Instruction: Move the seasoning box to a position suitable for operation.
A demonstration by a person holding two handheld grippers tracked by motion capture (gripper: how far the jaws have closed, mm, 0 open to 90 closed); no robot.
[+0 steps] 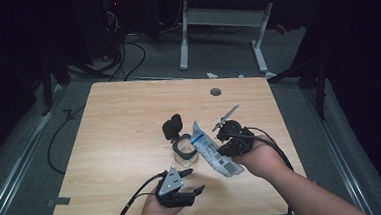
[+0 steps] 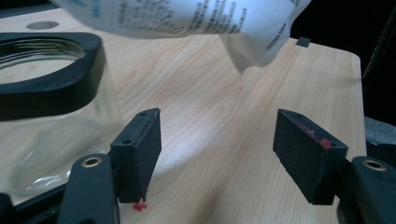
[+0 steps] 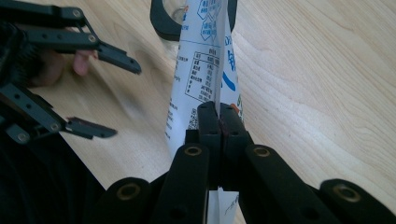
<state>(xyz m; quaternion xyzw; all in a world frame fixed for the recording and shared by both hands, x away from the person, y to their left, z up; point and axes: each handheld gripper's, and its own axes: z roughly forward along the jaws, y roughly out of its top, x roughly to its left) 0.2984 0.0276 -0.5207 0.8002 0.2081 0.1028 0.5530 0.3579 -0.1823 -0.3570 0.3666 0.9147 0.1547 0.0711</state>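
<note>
A clear jar with a black rim stands at mid-table, its black lid tipped up behind it. My right gripper is shut on a white pouch with blue print, held tilted with its upper end over the jar's mouth. In the right gripper view the jaws pinch the pouch, which runs up to the jar's rim. My left gripper is open near the front edge, just short of the jar. In its own view the jaws hold nothing, with the jar at left and the pouch above.
The wooden table has a round cable hole near its far edge and a strip of tape at the front left corner. Beyond it stand another desk's white legs and floor cables.
</note>
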